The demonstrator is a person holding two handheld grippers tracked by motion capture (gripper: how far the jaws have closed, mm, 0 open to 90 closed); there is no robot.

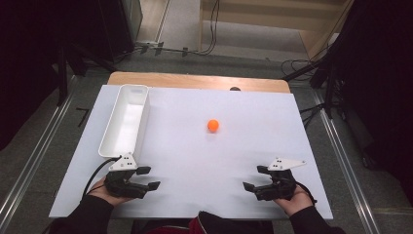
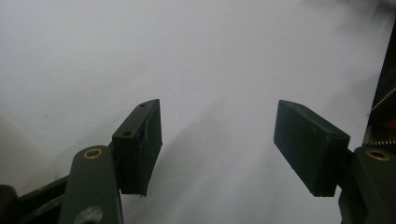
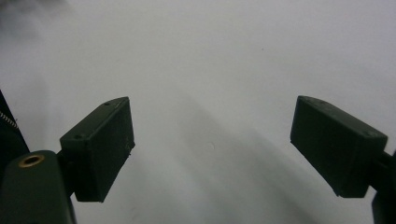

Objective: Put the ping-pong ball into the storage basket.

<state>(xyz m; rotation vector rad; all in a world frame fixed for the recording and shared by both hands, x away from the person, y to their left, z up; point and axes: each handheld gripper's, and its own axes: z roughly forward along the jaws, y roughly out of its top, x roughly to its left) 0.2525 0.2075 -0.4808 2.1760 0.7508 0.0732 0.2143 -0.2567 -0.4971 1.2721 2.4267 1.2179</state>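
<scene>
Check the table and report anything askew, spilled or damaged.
Nothing stands out. The orange ball sits alone on the white table, the white bin lies upright along the left edge, and the left gripper and right gripper rest open, holding nothing.

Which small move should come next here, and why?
Probably the right gripper should reach forward toward the orange ball. Both grippers rest open and empty at the near edge of the white table; the ball lies free mid-table, apart from the white bin.
</scene>
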